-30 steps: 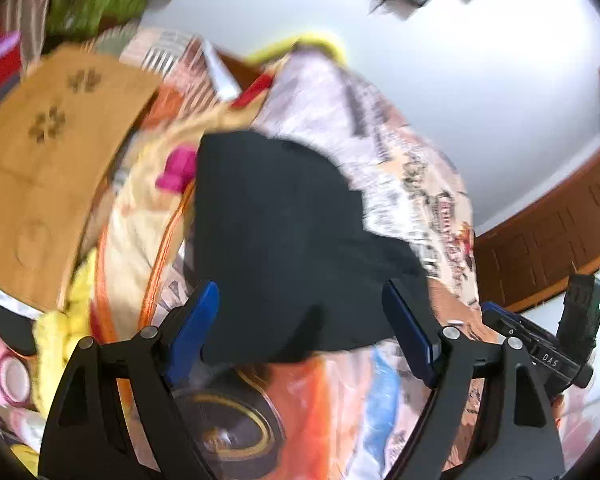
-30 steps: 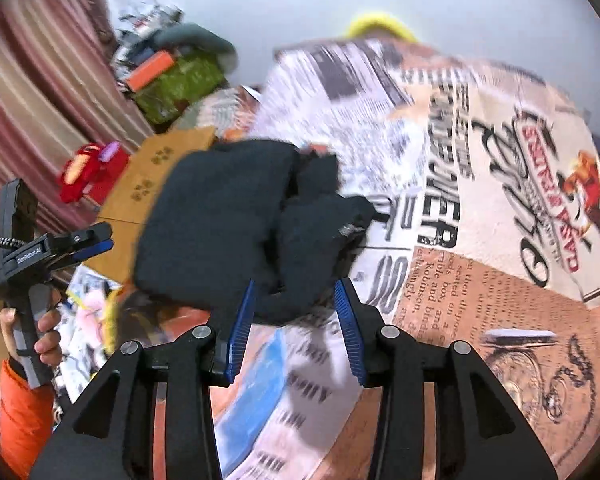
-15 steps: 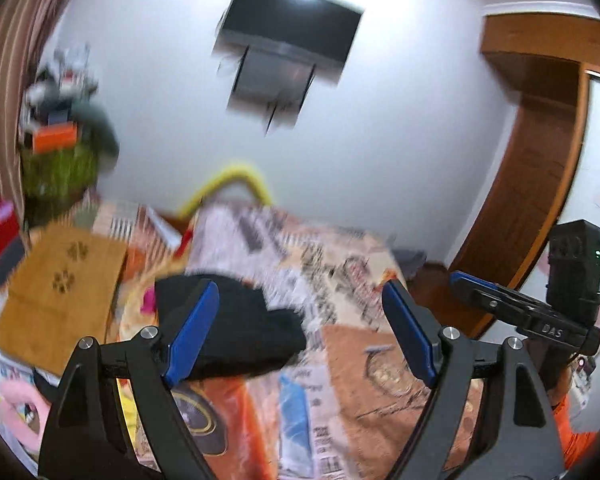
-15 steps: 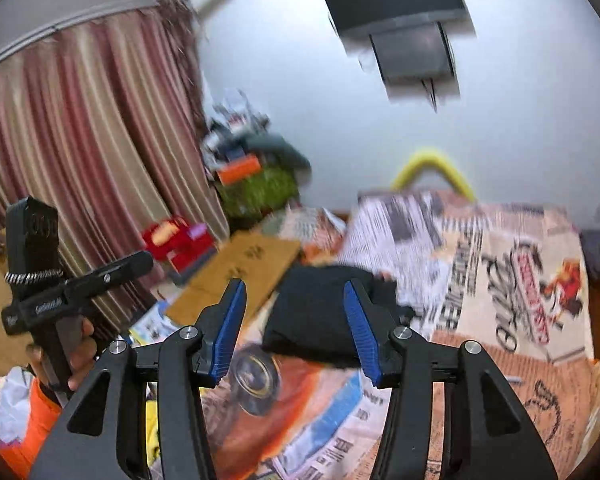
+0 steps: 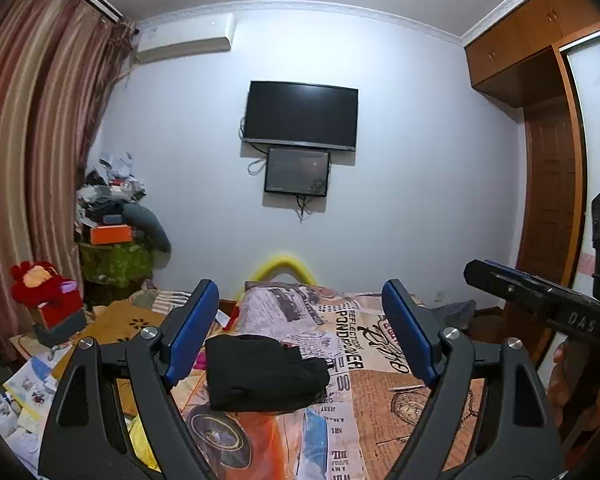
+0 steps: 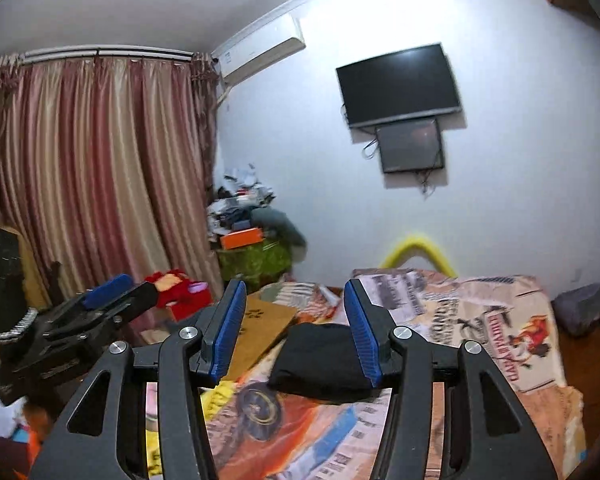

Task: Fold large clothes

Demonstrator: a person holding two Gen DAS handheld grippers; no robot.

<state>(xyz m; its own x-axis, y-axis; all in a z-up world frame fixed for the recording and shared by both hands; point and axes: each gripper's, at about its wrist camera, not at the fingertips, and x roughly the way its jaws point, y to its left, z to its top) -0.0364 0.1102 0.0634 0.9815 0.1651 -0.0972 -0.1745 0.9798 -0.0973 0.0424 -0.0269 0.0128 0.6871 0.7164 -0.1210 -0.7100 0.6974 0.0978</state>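
A black garment (image 5: 260, 372) lies folded in a compact bundle on the bed, on a newspaper-print cover (image 5: 380, 344). It also shows in the right wrist view (image 6: 320, 360). My left gripper (image 5: 300, 336) is open and empty, raised well back from the bundle. My right gripper (image 6: 296, 332) is open and empty, also raised and back from it. The right gripper's body shows at the right of the left wrist view (image 5: 540, 304), and the left gripper at the left of the right wrist view (image 6: 80, 320).
A brown cardboard sheet (image 5: 128, 324) lies left of the garment. A cluttered green-draped stand (image 5: 116, 256) and a red toy (image 5: 44, 288) are by the curtains. A TV (image 5: 302, 116) hangs on the far wall. A wooden wardrobe (image 5: 548, 184) stands at right.
Both grippers have lifted and pulled back from the black garment, tilting up from the bed toward the far wall. The garment stays folded on the bed.
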